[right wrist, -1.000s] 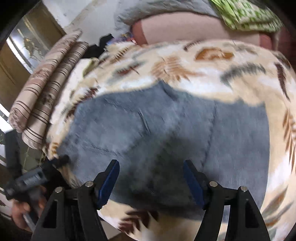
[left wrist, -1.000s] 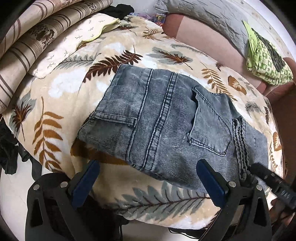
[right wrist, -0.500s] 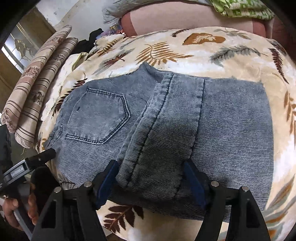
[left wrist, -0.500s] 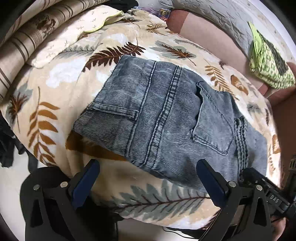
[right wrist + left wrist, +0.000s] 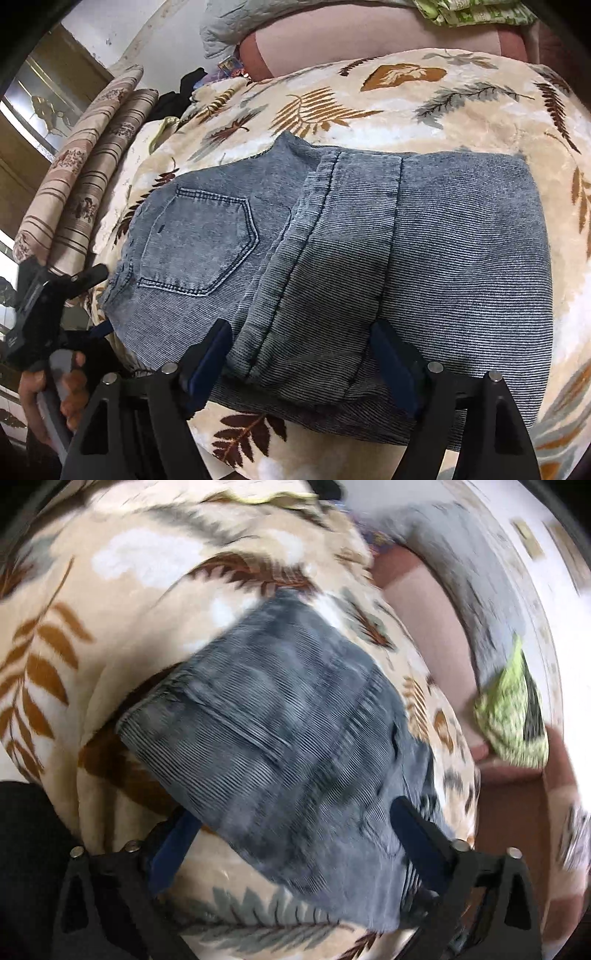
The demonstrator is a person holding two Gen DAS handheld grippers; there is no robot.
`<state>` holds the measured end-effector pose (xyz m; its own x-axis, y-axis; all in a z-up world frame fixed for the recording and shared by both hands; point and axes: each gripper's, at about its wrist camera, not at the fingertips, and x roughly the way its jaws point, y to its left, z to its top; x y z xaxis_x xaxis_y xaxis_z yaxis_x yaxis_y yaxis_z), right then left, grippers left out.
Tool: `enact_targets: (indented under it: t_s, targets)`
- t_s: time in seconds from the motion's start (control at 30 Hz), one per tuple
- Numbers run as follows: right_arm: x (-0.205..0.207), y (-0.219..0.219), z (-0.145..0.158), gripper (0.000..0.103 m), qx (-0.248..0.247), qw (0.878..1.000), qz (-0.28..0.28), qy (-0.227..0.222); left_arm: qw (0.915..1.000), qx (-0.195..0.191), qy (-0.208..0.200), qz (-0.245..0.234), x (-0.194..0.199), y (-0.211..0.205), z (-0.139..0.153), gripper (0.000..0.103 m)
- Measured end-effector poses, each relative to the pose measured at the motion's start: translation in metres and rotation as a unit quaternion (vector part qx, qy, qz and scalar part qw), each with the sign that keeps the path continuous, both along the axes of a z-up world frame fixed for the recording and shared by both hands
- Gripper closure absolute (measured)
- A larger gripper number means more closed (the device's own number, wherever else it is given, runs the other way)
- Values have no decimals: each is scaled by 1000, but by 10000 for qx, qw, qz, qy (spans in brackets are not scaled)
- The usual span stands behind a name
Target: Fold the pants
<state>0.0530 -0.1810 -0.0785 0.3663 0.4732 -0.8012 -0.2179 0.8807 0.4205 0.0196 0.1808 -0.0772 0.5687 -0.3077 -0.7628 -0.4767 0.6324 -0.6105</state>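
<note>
Grey-blue jeans (image 5: 332,258) lie folded into a compact stack on a leaf-patterned blanket (image 5: 369,99), back pocket up at the left. My right gripper (image 5: 301,363) is open, its jaws straddling the near edge of the top fold without pinching it. The jeans also show, blurred, in the left wrist view (image 5: 288,746). My left gripper (image 5: 295,834) is open, its jaws either side of the jeans' near corner. The left gripper also shows in the right wrist view (image 5: 48,306), held in a hand at the jeans' left edge.
Striped rolled bedding (image 5: 81,184) lies at the left of the bed. A pink cushion (image 5: 369,48) and a grey quilted pillow (image 5: 472,572) sit behind. A green patterned cloth (image 5: 513,716) lies at the far right. Dark clothes (image 5: 184,88) sit at the back.
The left wrist view has swung and blurred as my left gripper moved in towards the jeans' corner. My right gripper has stayed at the near fold, slightly closer.
</note>
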Motion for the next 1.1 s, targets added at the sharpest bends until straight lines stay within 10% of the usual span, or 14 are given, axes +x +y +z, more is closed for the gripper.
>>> enact_targets:
  t_s: [0.13, 0.23, 0.37, 0.5, 0.63, 0.83, 1.0, 1.03, 1.1]
  targets:
    - [-1, -3, 0, 21, 109, 9999, 7, -12, 9992, 153, 202, 313, -2, 14, 1, 72]
    - [0, -6, -1, 21, 225, 9997, -26, 37, 9993, 63, 212, 316, -2, 19, 3, 80]
    - [-2, -19, 7, 21, 431, 9987, -268, 71, 9897, 1379, -346, -157, 1, -19, 53, 87]
    - [-17, -53, 18, 21, 676, 9949, -741, -113, 9505, 2690, -1207, -986, 7, -89, 112, 87]
    - [-29, -93, 22, 21, 955, 9867, -1298, -217, 8902, 3537, -1997, -2063, 8, -175, 150, 88]
    - [-60, -162, 29, 21, 1277, 9665, -2186, -424, 8319, 3624, -2334, -3494, 12, -296, 142, 87]
    - [-79, -208, 22, 21, 1364, 9510, -2762, -265, 7858, 3186, -776, -5244, 25, -366, 35, 76]
    - [-81, -214, 20, 21, 1377, 9487, -2839, -212, 7746, 3383, -1055, -5239, 17, -366, 35, 76]
    - [-84, -217, 22, 21, 1344, 9488, -2852, -187, 7767, 3244, -1311, -5237, 7, -357, 56, 58]
